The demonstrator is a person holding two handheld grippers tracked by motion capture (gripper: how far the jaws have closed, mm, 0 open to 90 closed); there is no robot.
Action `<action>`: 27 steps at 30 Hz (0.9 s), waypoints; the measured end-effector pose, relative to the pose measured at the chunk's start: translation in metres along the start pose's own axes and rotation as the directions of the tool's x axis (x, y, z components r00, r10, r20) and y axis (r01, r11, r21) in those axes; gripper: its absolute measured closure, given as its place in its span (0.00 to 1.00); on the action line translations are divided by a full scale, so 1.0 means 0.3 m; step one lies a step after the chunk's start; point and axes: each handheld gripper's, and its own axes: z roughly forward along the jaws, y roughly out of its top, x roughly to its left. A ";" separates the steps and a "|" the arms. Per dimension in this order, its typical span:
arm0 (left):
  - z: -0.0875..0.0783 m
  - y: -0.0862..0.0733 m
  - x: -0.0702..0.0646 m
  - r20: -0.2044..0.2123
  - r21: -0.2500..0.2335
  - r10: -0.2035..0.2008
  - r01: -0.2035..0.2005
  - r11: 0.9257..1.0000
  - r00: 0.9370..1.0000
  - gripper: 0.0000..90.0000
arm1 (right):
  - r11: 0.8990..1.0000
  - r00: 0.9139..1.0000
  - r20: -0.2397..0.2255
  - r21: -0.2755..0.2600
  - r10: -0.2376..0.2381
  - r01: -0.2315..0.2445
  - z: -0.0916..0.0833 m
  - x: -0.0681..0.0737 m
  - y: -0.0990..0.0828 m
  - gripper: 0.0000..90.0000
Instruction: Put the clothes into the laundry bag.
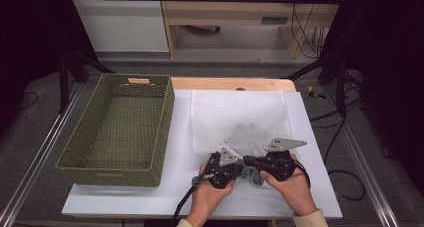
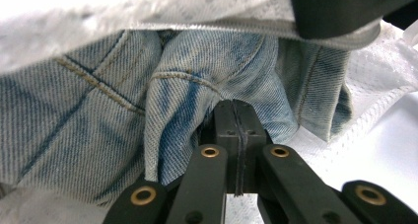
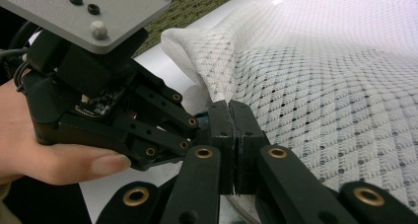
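Basket (image 1: 117,132), woven, olive, sits along the table's (image 1: 320,187) left edge. Near the front edge, left gripper (image 2: 235,110) has jaws clenched on a fold of blue denim (image 2: 98,130) inside the mouth of the white mesh bag (image 1: 240,119). Just beside it, right gripper (image 3: 231,110) has jaws clamped on the bag's rim.

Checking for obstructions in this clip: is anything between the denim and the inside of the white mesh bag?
Nothing visible blocks it. The right tongs hold the mesh bag open at its rim, and the left tongs, shut on the denim, are already at the mouth.
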 end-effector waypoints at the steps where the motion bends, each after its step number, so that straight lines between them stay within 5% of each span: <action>1: 0.001 0.002 0.004 -0.003 0.000 0.005 -0.005 1.000 1.000 1.00 | 1.000 1.000 0.003 0.004 -0.001 0.000 0.000 0.000 0.000 0.99; 27: 0.018 0.028 0.041 -0.041 -0.013 -0.026 0.026 1.000 0.999 1.00 | 1.000 1.000 0.011 0.025 -0.004 0.003 -0.016 -0.005 -0.018 1.00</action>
